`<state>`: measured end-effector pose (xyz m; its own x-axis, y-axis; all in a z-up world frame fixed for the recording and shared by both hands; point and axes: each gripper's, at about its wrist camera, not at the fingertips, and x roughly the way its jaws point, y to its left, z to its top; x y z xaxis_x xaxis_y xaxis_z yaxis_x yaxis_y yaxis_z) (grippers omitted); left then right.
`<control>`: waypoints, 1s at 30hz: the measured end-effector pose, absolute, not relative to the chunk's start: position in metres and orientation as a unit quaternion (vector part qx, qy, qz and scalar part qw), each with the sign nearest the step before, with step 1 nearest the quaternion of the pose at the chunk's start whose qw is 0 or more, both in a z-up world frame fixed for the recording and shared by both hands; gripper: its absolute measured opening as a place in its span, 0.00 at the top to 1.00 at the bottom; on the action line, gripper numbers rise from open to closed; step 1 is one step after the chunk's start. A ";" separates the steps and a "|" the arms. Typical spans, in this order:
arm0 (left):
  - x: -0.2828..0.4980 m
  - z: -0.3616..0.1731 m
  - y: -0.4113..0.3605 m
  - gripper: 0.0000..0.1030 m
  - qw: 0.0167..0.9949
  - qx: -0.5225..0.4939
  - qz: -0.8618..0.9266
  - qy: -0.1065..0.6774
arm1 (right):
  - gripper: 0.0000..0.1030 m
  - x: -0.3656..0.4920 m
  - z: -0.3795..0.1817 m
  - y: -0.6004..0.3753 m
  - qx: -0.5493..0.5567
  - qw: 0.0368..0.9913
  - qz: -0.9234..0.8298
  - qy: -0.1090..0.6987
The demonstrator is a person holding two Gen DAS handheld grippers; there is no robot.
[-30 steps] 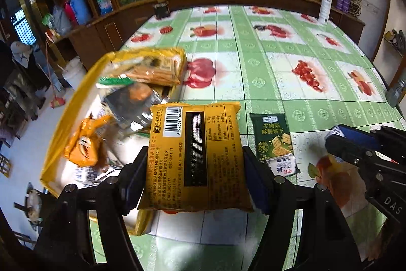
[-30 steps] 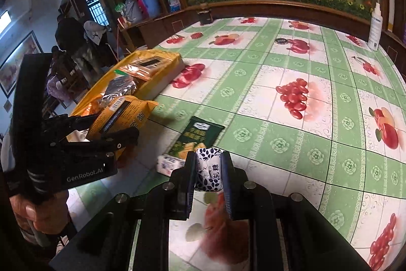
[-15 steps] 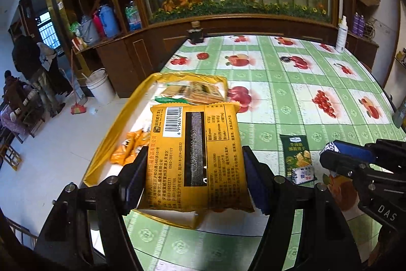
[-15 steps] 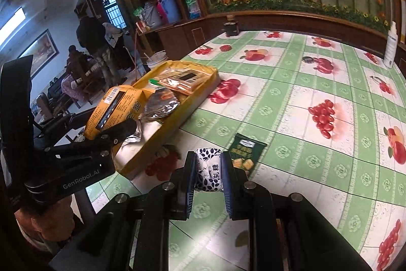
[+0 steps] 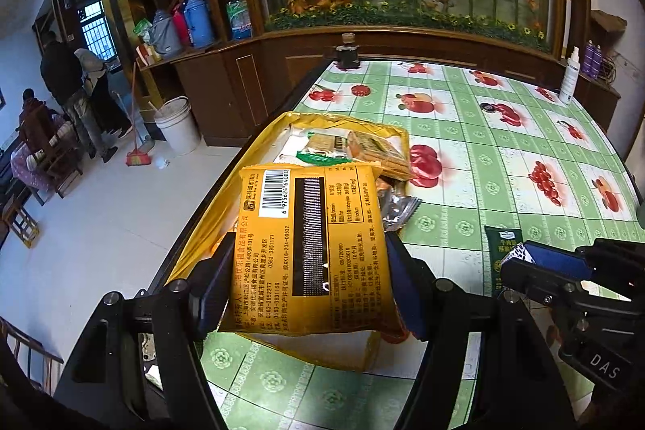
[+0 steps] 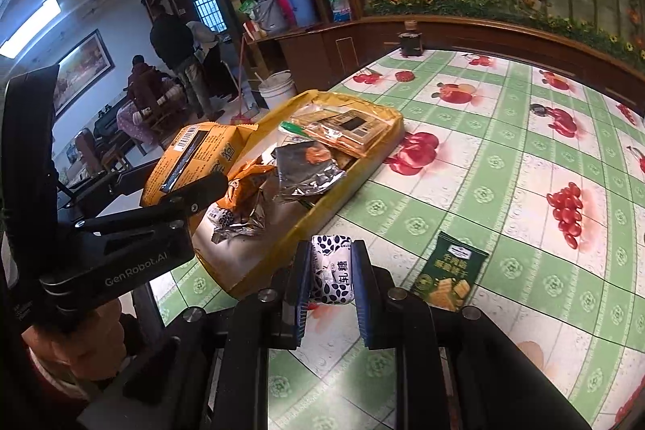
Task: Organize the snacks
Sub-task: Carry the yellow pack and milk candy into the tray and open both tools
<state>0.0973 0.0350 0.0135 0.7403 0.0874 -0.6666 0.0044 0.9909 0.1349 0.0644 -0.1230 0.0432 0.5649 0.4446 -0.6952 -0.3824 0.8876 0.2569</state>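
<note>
My left gripper (image 5: pixel 310 285) is shut on a large orange snack packet (image 5: pixel 310 248), held in the air above the near end of a yellow tray (image 5: pixel 225 204). The packet also shows in the right wrist view (image 6: pixel 193 156), above the tray (image 6: pixel 322 204). My right gripper (image 6: pixel 331 275) is shut on a small white candy packet with dark drops (image 6: pixel 331 269), held above the table just right of the tray's near corner. The tray holds cracker packs (image 6: pixel 342 129), a silver foil bag (image 6: pixel 310 172) and an orange bag (image 6: pixel 246 188).
A green cracker packet (image 6: pixel 447 273) lies on the green fruit-print tablecloth (image 6: pixel 504 188) right of the tray. A dark pot (image 6: pixel 410 43) stands at the table's far edge, a white spray bottle (image 5: pixel 569 75) at far right. The table's left edge drops to the floor.
Both grippers have risen and pulled back with their packets. The tray and table look farther away and more of the room shows.
</note>
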 end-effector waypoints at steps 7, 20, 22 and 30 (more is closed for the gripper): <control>0.105 0.009 0.047 0.33 0.928 0.058 0.034 0.366 | 0.81 0.074 0.040 -0.107 0.037 0.877 0.248 0.409; 0.116 0.002 0.058 0.33 0.925 0.054 0.043 0.373 | 0.81 0.087 0.034 -0.078 0.026 0.866 0.272 0.419; 0.119 0.000 0.061 0.33 0.924 0.052 0.045 0.376 | 0.81 0.090 0.033 -0.073 0.025 0.864 0.276 0.421; 0.132 -0.009 0.080 0.33 0.918 0.039 0.061 0.390 | 0.81 0.107 0.026 -0.047 0.034 0.854 0.298 0.424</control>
